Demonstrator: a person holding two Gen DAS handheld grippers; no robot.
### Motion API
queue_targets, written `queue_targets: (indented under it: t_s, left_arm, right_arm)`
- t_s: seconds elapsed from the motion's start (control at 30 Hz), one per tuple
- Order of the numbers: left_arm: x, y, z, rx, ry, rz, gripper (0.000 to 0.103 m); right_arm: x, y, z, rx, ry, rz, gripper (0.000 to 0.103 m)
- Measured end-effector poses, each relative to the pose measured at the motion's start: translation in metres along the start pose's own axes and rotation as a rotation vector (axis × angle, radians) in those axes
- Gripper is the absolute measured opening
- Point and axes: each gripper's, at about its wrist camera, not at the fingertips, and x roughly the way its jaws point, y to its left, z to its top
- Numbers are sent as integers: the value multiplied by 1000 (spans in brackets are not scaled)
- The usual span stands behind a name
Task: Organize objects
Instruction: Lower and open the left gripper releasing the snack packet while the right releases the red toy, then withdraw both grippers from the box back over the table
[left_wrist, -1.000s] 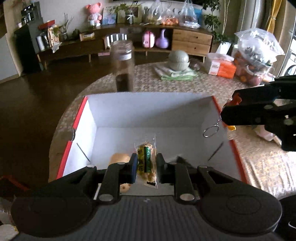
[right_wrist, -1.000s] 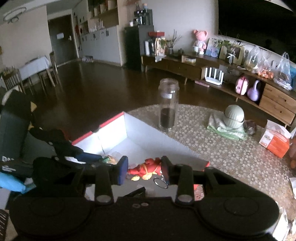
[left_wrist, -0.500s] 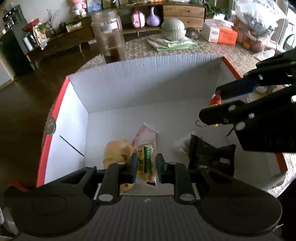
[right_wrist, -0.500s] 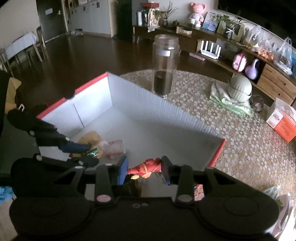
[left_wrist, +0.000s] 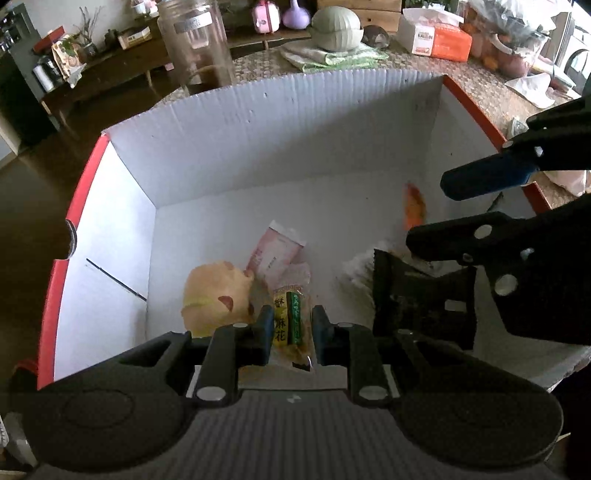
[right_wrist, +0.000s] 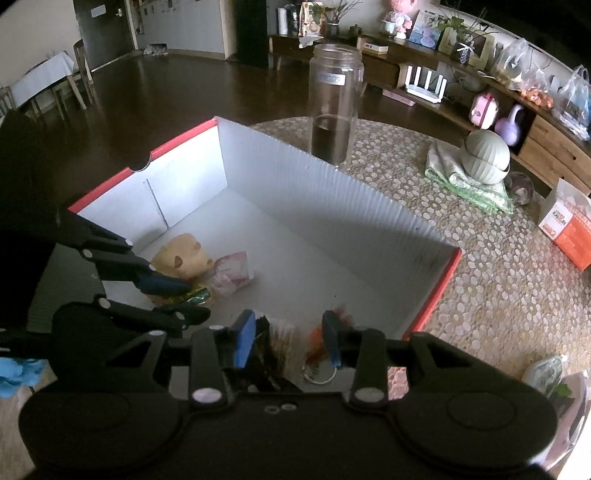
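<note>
A white cardboard box (left_wrist: 88, 192) with a red rim lies below both grippers. My left gripper (left_wrist: 290, 317) is shut on a clear snack packet (left_wrist: 288, 325) with a green and yellow label, low over the box's near left part. My right gripper (right_wrist: 289, 332) hangs over the right side with its jaws parted. An orange-red keychain toy (right_wrist: 316, 345) is blurred by the right pad and does not span the gap. From the left wrist view the toy (left_wrist: 414, 206) is a streak just off the right fingers (left_wrist: 480, 177).
In the box lie a peach plush head (left_wrist: 214, 291), a pink packet (left_wrist: 275, 251) and a black object (left_wrist: 417, 295). Behind the box stand a tall glass jar (right_wrist: 334, 107), a pale green lidded bowl (right_wrist: 485, 155) on a cloth and an orange tissue box (right_wrist: 569, 229).
Both grippers have sunk toward the box and tilted down. The toy, gripped across the right jaws before, now hangs blurred and loose. The left still holds the snack packet.
</note>
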Motion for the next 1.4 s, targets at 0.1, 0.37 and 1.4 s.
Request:
queue_targets:
  t_s: [0.1,0.37,1.4]
  left_arm:
    - [1,-2,-1,2,6,5,21]
    - [2,-3,-3,-25,17,7,32]
    - [-99,-44,-18,-163,-206,-20,75]
  right_arm:
    - [-4,0,-2,1,-4,11,45]
    - [-20,1,-9,-3,-25,41,57]
    - [-148,-36,-105,91,-216,92,78]
